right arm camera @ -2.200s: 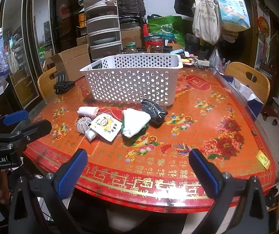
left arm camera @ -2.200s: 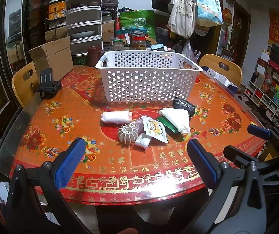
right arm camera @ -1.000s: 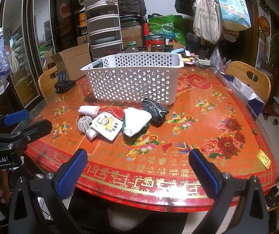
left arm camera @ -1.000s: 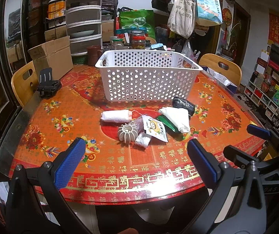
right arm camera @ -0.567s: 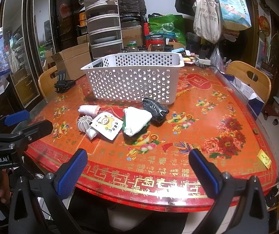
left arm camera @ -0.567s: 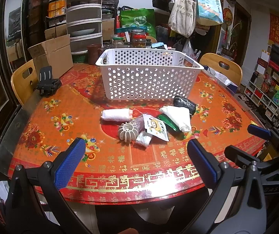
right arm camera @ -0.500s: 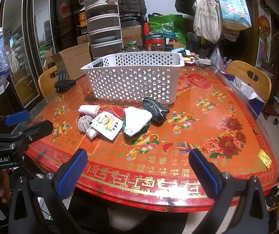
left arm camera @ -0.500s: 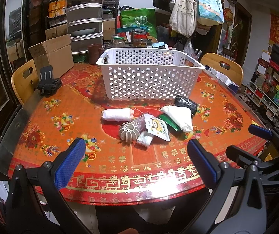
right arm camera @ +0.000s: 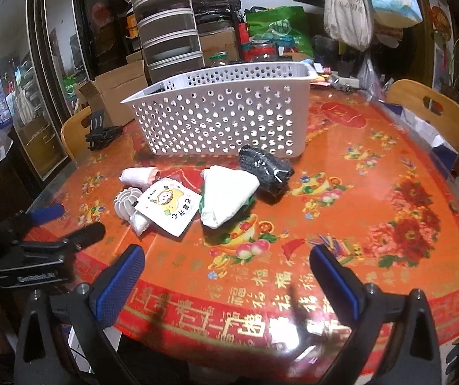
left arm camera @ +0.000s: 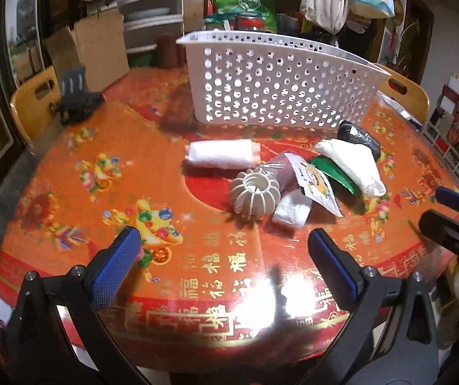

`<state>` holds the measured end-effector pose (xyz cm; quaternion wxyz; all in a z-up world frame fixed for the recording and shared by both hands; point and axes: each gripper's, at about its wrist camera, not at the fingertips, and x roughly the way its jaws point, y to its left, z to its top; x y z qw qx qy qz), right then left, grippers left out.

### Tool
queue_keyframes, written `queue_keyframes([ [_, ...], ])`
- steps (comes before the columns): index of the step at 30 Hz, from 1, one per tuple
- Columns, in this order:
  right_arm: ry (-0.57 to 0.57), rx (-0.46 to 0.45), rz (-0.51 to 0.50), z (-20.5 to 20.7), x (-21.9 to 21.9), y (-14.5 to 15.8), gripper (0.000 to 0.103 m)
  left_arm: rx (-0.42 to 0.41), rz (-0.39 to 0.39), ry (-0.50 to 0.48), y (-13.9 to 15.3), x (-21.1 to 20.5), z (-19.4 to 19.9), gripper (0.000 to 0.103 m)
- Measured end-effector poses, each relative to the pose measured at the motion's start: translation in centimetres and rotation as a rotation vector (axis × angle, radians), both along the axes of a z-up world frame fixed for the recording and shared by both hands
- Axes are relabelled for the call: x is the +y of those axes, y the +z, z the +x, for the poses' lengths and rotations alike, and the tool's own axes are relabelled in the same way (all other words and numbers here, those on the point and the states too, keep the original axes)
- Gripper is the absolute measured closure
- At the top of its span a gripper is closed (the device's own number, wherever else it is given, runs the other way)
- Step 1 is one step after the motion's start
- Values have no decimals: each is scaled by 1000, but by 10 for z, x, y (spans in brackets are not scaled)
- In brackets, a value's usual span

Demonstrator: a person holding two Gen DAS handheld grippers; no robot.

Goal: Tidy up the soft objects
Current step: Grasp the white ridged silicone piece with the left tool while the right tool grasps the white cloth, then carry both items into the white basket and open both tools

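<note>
Both claws (left arm camera: pixel 223 258) (right arm camera: pixel 226 271) gape — empty.

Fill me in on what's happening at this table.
A person holds a two-finger gripper in each hand, and both the left gripper and the right gripper hover open near the table's front edge, holding nothing. A pile of soft items lies on the red tablecloth: a rolled white towel, a folded white cloth, a black bundle and a snack packet. The white basket stands behind them; nothing shows inside it through the holes.
</note>
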<state>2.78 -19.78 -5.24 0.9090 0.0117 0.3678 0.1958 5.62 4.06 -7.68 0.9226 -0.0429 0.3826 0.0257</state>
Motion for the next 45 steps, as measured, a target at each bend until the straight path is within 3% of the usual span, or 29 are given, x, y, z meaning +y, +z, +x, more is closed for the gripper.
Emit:
queue_keyframes([
  [12, 23, 15, -7, 45, 16, -7, 19, 33, -22, -46, -8, -1, 35, 1],
  [18, 30, 35, -35, 64, 29, -16, 29, 48, -25, -26, -12, 4, 47, 21],
  [24, 41, 45, -60, 75, 37, -23, 40, 47, -30, -37, -14, 5, 53, 23],
  [29, 40, 45, -88, 79, 41, -26, 54, 42, -41, -55, -14, 3, 56, 31],
  [38, 48, 36, -91, 76, 39, -28, 64, 31, -55, -73, -16, -1, 58, 37],
  [43, 51, 28, -84, 74, 38, -28, 66, 19, -72, -110, -15, -7, 55, 63],
  [45, 50, 22, -77, 72, 36, -26, 67, 12, -37, -97, -15, -11, 54, 63],
])
